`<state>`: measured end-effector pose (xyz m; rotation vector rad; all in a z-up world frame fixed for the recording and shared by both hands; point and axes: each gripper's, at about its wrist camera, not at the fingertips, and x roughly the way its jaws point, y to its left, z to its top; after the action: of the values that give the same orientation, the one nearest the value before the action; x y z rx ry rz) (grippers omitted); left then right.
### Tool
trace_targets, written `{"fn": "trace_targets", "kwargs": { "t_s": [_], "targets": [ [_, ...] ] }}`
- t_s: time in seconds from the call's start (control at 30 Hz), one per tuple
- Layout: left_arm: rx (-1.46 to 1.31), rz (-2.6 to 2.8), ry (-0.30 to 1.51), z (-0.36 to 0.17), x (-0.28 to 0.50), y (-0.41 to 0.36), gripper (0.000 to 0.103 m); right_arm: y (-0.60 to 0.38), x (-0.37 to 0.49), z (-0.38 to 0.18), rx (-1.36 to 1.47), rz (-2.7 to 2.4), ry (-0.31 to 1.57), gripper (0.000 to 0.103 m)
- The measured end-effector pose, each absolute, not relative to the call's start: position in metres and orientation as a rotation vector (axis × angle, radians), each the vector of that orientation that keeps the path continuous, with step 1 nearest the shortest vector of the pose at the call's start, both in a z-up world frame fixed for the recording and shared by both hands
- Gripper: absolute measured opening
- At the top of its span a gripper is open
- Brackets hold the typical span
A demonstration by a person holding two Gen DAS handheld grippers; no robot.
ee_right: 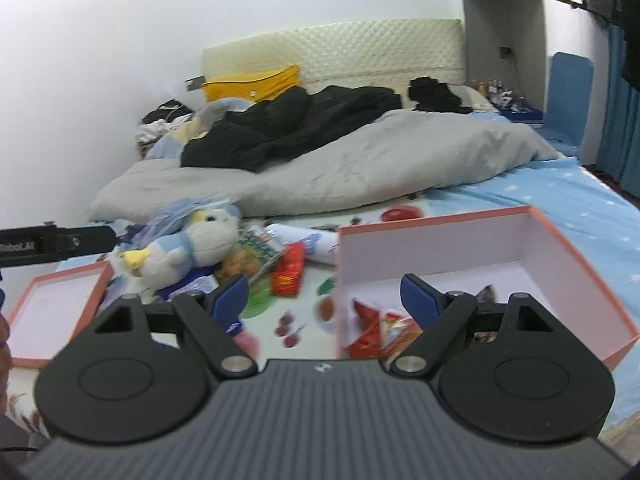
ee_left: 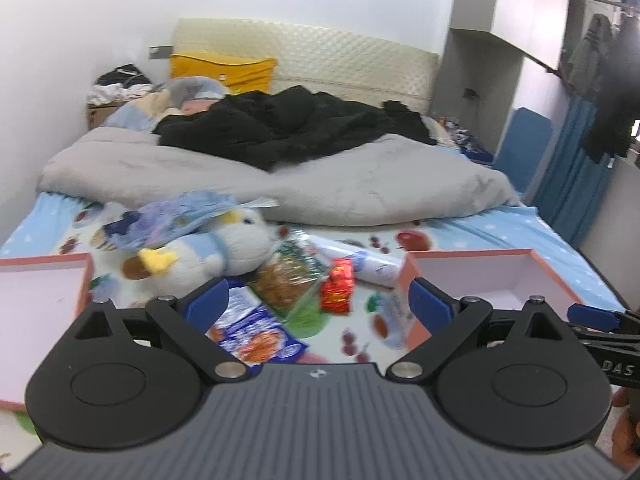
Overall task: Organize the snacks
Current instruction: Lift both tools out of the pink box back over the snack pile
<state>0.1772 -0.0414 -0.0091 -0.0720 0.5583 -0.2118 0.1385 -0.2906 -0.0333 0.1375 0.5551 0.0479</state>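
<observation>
Loose snack packets lie on the bed sheet: a blue one, a clear green one with orange pieces, a red one and a white tube. My left gripper hovers over them, open wide with nothing between its fingers. A pink-edged box sits to the right and holds red snack packets. My right gripper stands open over the box's left wall, gripping nothing.
A blue and white plush toy lies on the snacks' left side. A second shallow pink box sits at far left. A grey duvet and black clothing fill the bed behind. The left gripper's body juts in from the left.
</observation>
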Motion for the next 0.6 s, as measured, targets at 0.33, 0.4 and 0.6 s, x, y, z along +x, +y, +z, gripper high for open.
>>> {"fn": "trace_targets", "kwargs": {
  "t_s": [0.33,0.4,0.6],
  "targets": [
    [-0.125,-0.126,0.572,-0.037,0.153,0.003,0.098,-0.243,0.126,-0.062,0.14,0.118,0.585,0.084],
    [-0.118,-0.104,0.571,-0.044,0.147,0.01,0.098,-0.237,0.121,-0.066,0.13,0.12,0.579,0.084],
    [-0.169,-0.056,0.597,-0.068,0.133,0.029,0.098,-0.22,0.111,-0.076,0.086,0.134,0.587,0.084]
  ]
}}
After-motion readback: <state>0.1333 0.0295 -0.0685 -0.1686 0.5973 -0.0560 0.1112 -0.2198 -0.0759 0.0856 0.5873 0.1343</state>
